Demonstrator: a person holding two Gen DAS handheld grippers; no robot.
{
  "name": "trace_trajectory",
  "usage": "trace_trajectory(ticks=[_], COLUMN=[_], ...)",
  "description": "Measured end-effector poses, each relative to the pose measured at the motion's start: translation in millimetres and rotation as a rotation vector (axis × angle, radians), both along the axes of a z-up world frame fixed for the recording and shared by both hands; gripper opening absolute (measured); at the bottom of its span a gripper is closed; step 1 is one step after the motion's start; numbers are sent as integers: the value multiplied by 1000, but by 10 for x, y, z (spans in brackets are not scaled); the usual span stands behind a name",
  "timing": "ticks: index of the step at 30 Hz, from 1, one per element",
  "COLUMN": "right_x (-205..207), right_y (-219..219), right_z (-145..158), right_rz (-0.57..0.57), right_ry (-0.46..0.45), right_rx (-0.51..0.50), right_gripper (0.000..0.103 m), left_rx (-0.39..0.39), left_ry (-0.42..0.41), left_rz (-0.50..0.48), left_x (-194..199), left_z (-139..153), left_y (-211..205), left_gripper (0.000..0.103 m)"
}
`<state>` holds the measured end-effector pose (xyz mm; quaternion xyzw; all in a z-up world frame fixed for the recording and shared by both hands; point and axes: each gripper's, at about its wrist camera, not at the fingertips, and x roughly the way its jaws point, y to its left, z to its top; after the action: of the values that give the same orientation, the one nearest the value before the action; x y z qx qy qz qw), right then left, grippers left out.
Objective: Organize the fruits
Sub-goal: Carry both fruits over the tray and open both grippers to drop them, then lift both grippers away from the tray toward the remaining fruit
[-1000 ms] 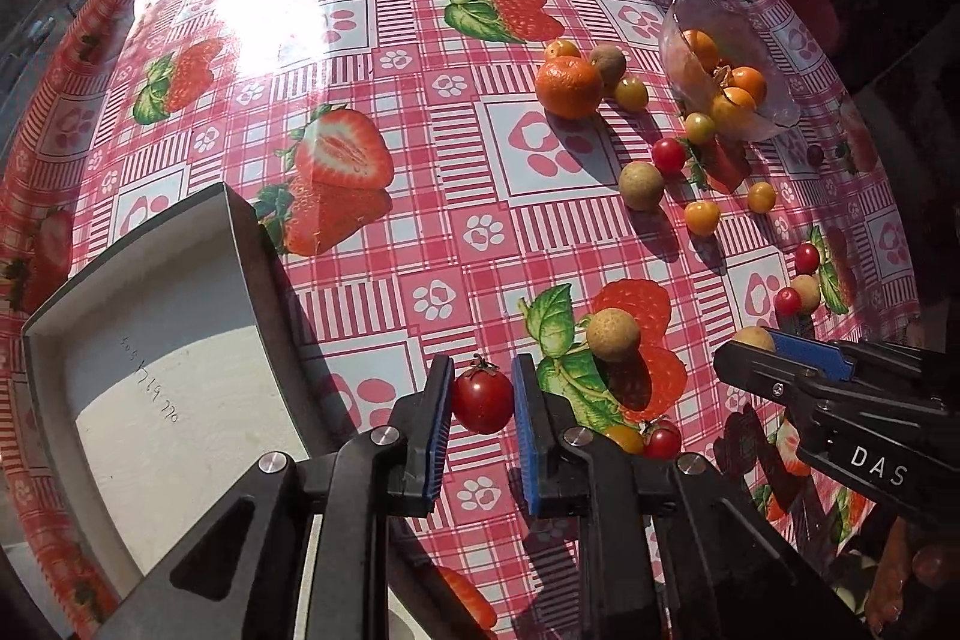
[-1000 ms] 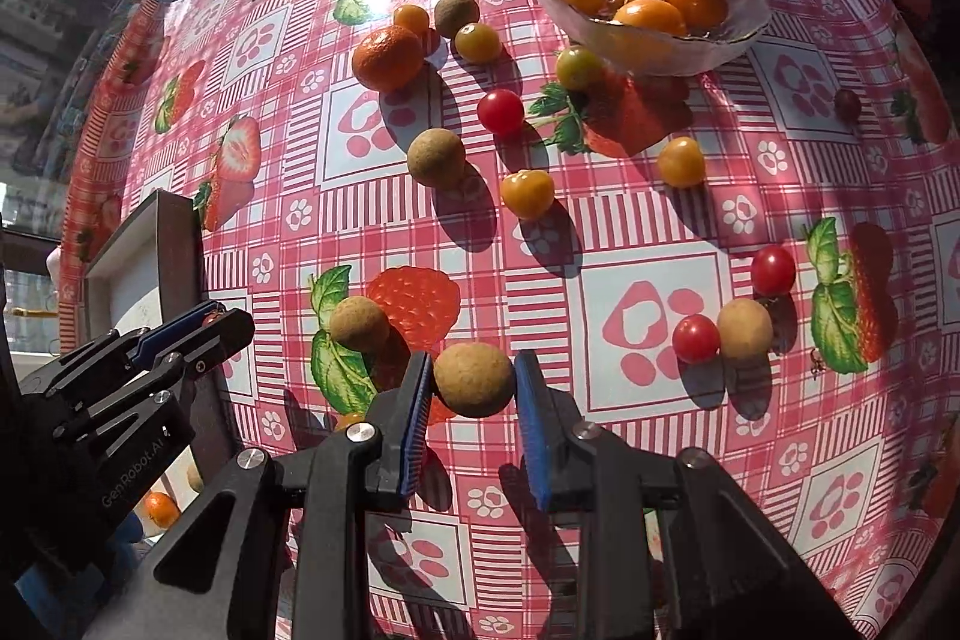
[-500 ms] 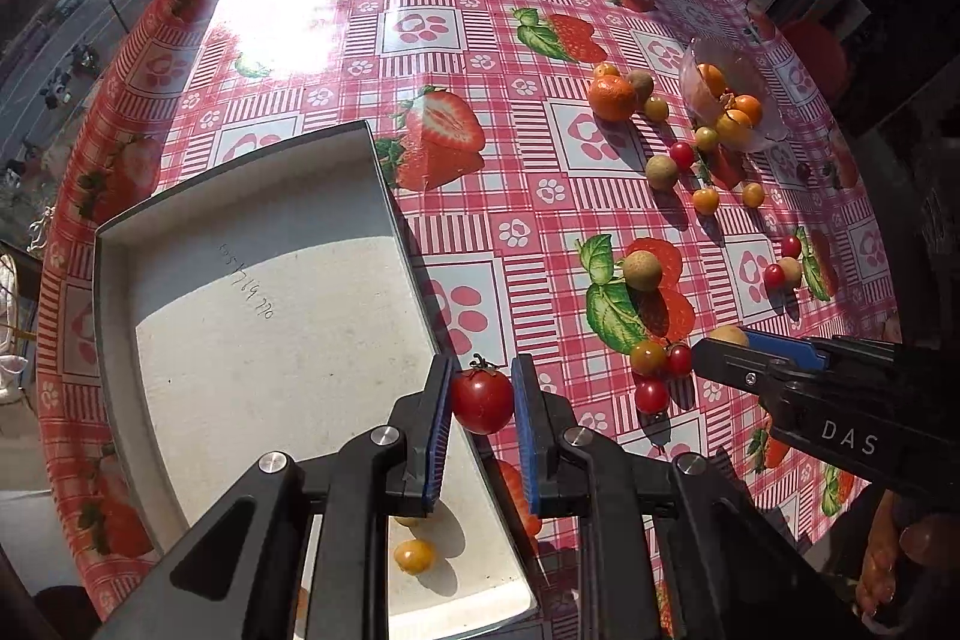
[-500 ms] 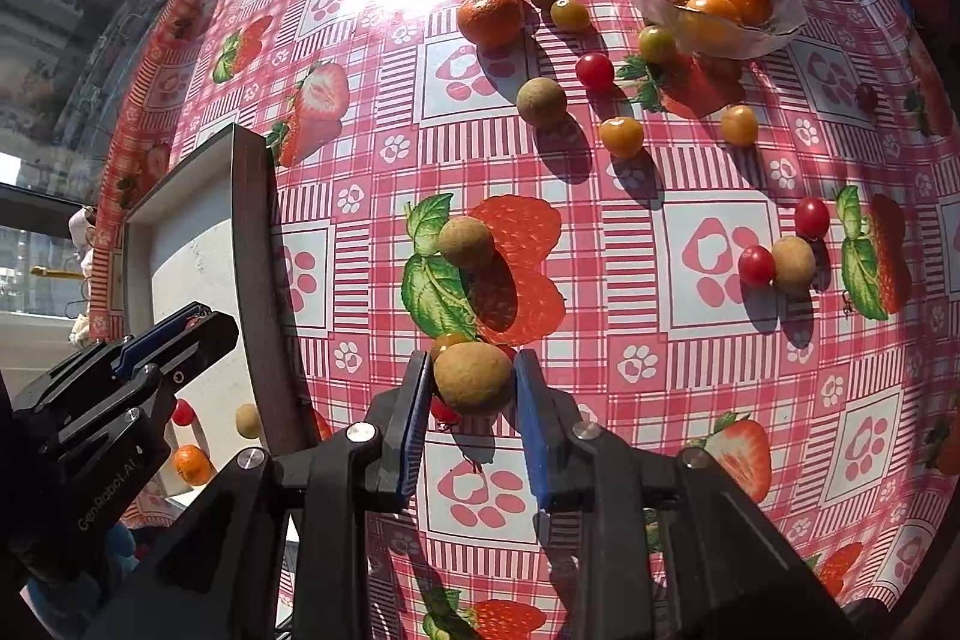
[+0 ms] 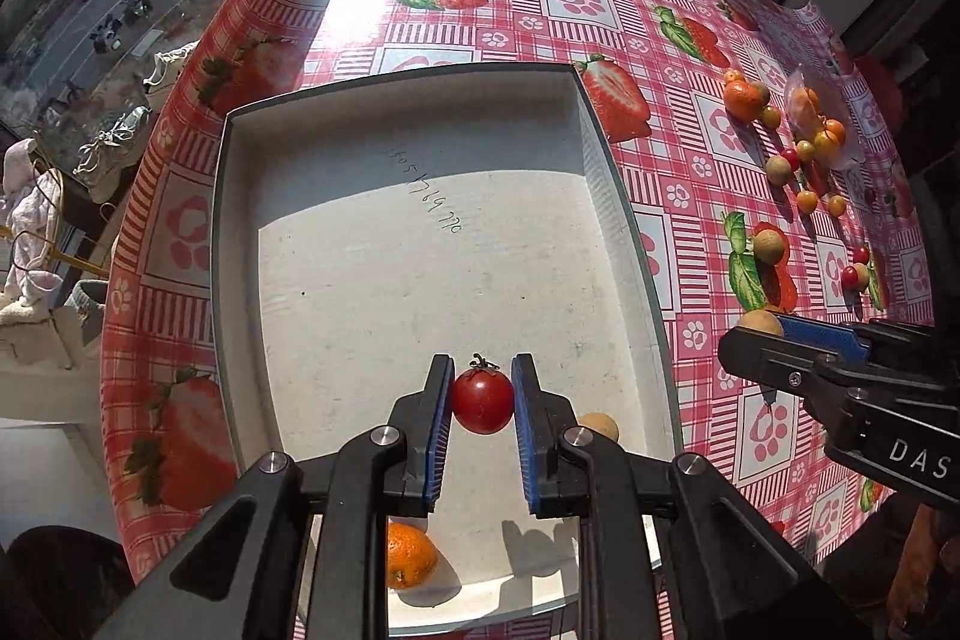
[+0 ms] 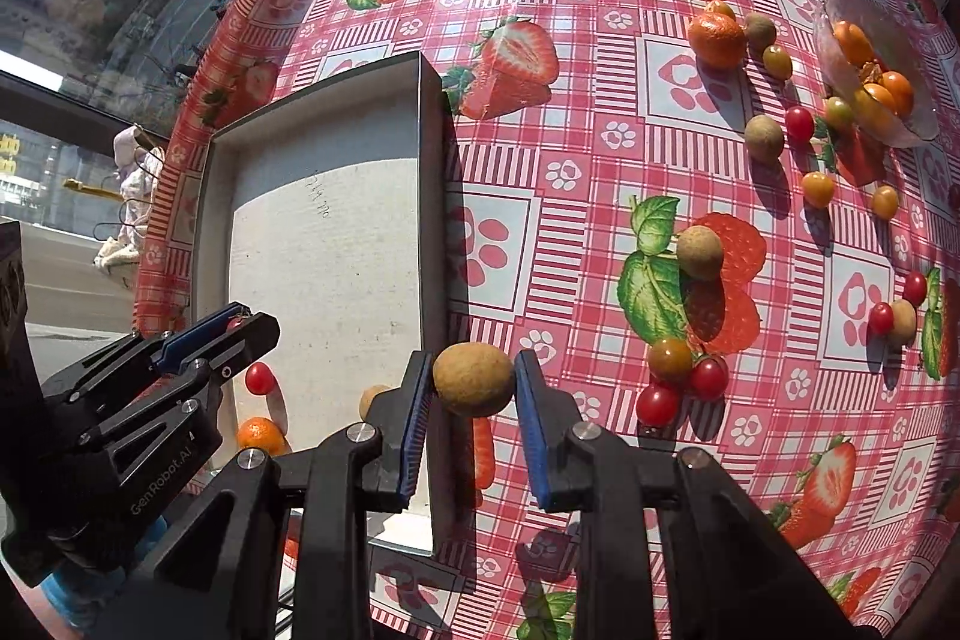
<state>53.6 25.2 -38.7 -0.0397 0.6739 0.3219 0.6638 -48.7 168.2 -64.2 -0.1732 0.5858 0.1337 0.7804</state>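
Note:
My left gripper is shut on a red cherry tomato and holds it above the near part of the white tray. An orange and a brown longan lie in the tray near its front. My right gripper is shut on a brown longan, held above the tray's right wall. In the right wrist view the left gripper shows over the tray, with a red tomato, an orange and a longan below it.
Loose fruit lies on the strawberry tablecloth at the right: a longan, a tomato cluster, a mandarin and several small tomatoes. A glass bowl of orange fruit stands far right. The table edge runs left.
Both grippers have risen and moved left toward the tray with their fruit. The left gripper now hangs over the tray's inside; the right one has reached its right wall.

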Motion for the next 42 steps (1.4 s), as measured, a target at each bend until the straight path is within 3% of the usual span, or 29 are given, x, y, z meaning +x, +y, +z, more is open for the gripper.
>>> trace_trajectory(ticks=[12, 25, 28, 30, 32, 36, 39, 42], right_x=[-281, -306, -346, -347, -350, -373, -354, -322], right_y=[630, 895, 979, 982, 964, 973, 960, 911], right_z=[-193, -507, -522, -524, -526, -531, -490, -402], right_rz=[119, 191, 197, 198, 199, 204, 185, 152], right_ry=[14, 4, -9, -13, -8, 3, 18, 43], right_rx=[-11, -102, -108, -112, -106, -91, -72, -30], right_gripper=[30, 30, 30, 31, 31, 43, 55, 68], left_rx=[36, 44, 46, 61, 55, 69, 38, 64], left_ry=[50, 68, 77, 81, 81, 98, 85, 90], left_rz=[-13, -2, 18, 46, 63, 73, 92, 102], left_x=[14, 2, 3, -44, -94, -152, -213, -251], left_z=[-342, -472, -475, -478, -482, -466, -421, -350], left_y=[169, 260, 285, 342, 400, 459, 516, 539], left_gripper=[21, 21, 38, 58, 62, 62, 62, 62])
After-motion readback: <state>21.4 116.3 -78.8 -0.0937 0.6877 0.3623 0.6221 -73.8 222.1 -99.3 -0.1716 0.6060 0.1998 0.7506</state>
